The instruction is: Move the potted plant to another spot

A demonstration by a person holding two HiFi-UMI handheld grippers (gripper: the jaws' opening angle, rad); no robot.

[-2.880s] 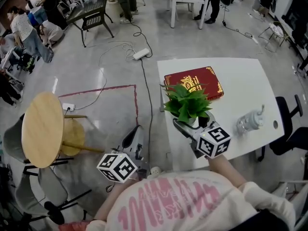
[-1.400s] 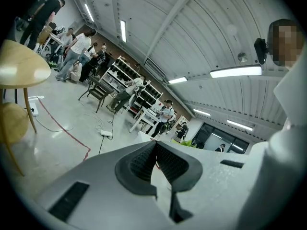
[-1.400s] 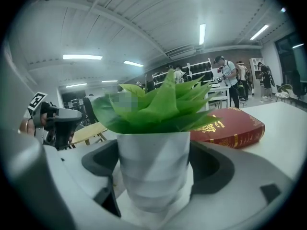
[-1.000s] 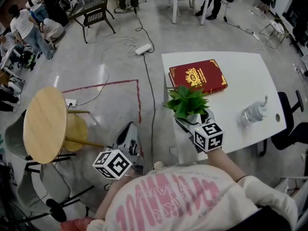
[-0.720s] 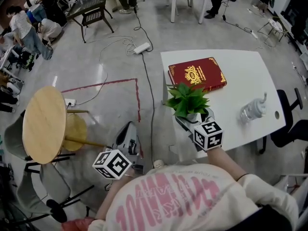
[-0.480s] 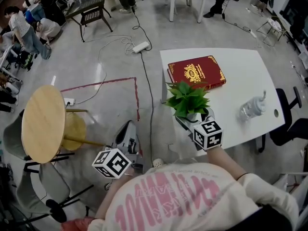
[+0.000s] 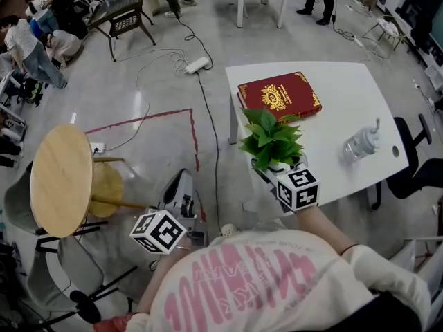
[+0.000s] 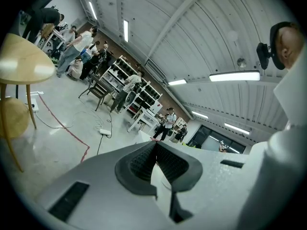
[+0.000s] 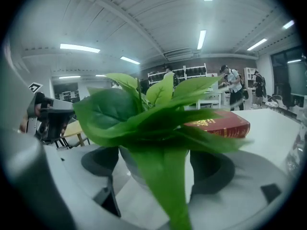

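The right gripper (image 7: 275, 170) is clamped on the potted plant (image 7: 270, 140), its jaws spread wide with a pad against each side of the pot (image 9: 125, 163); the left gripper (image 8: 154, 150) has its jaws together on nothing and hangs low over the floor, left of the white table (image 7: 353, 88).

The plant is at the near left edge of that table, just near of the red book (image 7: 278, 97) and well left of the clear bottle (image 7: 360, 144); whether its base is off the tabletop I cannot tell.

The step in hand looks like the carry to a new spot. To do it well, hold the squeeze even, since the grip is low on a rounded pot and the foliage sits high; keep the pot upright through any turn of the wrist so that it does not pivot between the pads; lift it well clear of the table edge before moving sideways; set it down flat, away from the book and bottle, and only then let the jaws part. The round wooden table (image 7: 61, 178) to the far left would be one candidate spot, though that is a guess.

The plant is small, with broad, glossy green leaves (image 9: 158, 111) fanning wider than its pale pot; one long leaf droops towards the camera and hides much of the pot's front.
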